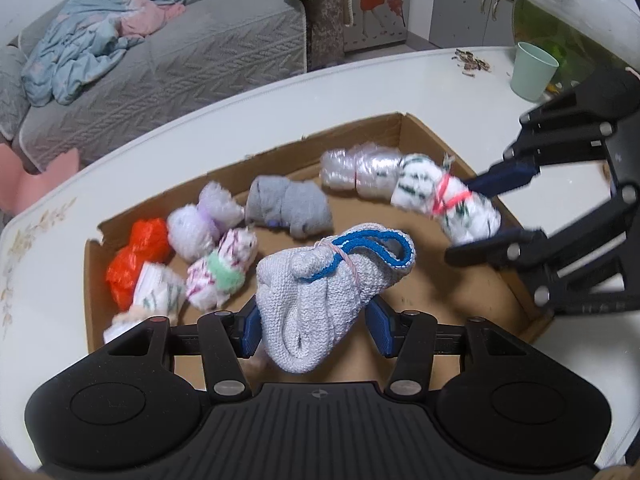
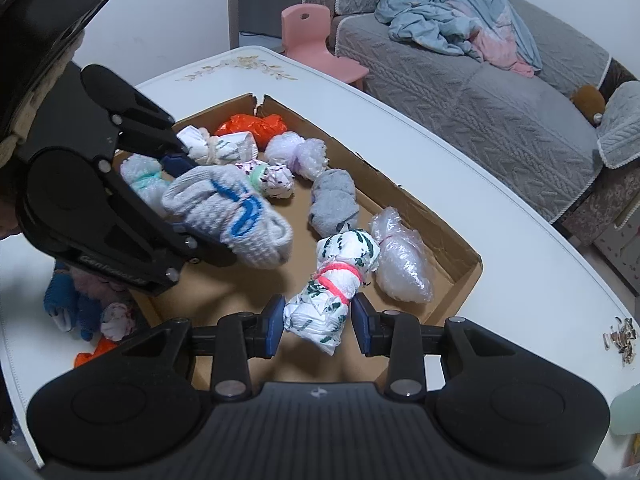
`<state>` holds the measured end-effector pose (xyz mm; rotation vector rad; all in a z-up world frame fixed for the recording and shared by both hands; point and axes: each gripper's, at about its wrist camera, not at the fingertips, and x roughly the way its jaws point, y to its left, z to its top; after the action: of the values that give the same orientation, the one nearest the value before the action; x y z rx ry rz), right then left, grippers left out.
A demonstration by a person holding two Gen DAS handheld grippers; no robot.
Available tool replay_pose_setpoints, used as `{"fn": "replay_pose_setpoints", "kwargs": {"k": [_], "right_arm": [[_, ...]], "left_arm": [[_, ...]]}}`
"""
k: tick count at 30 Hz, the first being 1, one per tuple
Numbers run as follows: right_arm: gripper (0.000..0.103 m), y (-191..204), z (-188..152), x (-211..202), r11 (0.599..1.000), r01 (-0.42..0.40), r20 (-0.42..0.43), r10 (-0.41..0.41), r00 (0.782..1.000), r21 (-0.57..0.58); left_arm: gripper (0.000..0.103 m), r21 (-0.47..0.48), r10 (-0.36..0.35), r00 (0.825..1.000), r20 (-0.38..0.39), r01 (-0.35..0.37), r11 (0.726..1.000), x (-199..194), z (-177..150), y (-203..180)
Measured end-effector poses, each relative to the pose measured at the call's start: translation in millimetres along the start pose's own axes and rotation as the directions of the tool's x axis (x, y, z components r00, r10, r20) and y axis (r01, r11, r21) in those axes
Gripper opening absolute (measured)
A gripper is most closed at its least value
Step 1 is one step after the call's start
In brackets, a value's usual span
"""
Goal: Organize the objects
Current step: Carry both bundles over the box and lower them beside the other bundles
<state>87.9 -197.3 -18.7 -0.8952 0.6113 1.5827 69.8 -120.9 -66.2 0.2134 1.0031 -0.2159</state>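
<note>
A shallow cardboard box lies on the white table with several tied bundles inside. My left gripper is shut on a white knitted bundle with blue trim and holds it just above the box floor. My right gripper is shut on a white bundle with green marks and a red rubber band, over the box's near right part. Lying in the box are a grey bundle, a clear plastic bundle and an orange one.
A green cup, a glass fish bowl and scattered seed husks sit on the table beyond the box. A blue cloth item and small bundles lie outside the box's left side. A pink chair and a grey sofa stand past the table edge.
</note>
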Motion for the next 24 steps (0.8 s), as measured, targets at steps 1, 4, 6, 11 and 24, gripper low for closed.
{"fn": "replay_pose_setpoints", "kwargs": {"k": [1,4,6,11,24], "right_arm": [[0.033,-1.5,-0.1,1.1,1.0,0.001,0.0,-0.001,1.0,0.006],[0.033,-6.7,0.0,5.9,1.0,0.004,0.002,-0.004,1.0,0.023],[0.033,-9.8,0.0,10.2,0.999,0.0,0.005,0.0,1.0,0.036],[0.033,-15.6,-1.7,19.2,0.999,-0.004,-0.005,0.004,1.0,0.045],[0.033,-31.5,1.2,50.9,1.0,0.007,-0.018,-0.006,1.0,0.027]], "left_arm": [[0.059,-0.002,0.002,1.0,0.001,-0.002,1.0,2.4,2.8,-0.2],[0.059,-0.001,-0.003,1.0,-0.004,0.003,1.0,12.4,8.7,-1.4],[0.059,0.004,-0.005,1.0,-0.013,0.005,1.0,19.7,11.0,-2.5],[0.059,0.008,-0.011,1.0,-0.024,0.011,1.0,33.7,14.1,-3.3],[0.061,-0.103,0.035,0.999,-0.02,-0.036,0.994,61.3,20.7,8.0]]}}
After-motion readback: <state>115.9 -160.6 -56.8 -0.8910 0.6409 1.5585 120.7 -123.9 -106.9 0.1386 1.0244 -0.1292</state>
